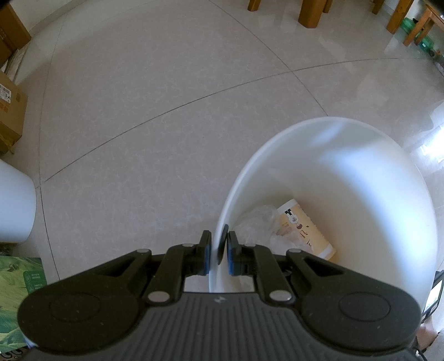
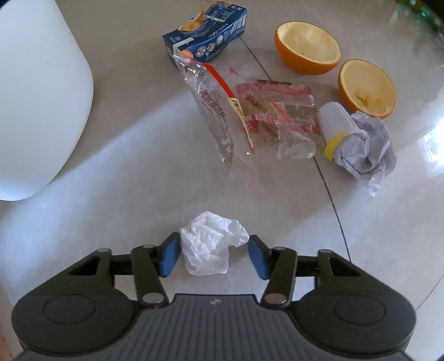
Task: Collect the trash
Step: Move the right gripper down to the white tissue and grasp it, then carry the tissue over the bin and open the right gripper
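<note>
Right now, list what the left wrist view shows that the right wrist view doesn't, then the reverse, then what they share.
Only the left wrist view: the left gripper clamped on the white bin's rim, with a paper cup and clear plastic inside, plus cardboard boxes and wooden furniture legs.

Only the right wrist view: the right gripper around a white tissue, a juice carton, plastic wrappers, two orange halves, crumpled paper.

Shared: the tiled floor.

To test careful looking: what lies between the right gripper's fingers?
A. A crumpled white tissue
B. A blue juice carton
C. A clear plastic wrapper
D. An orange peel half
A: the crumpled white tissue sits between the right gripper fingers, while the carton, peels and wrappers lie farther off on the floor.
</note>
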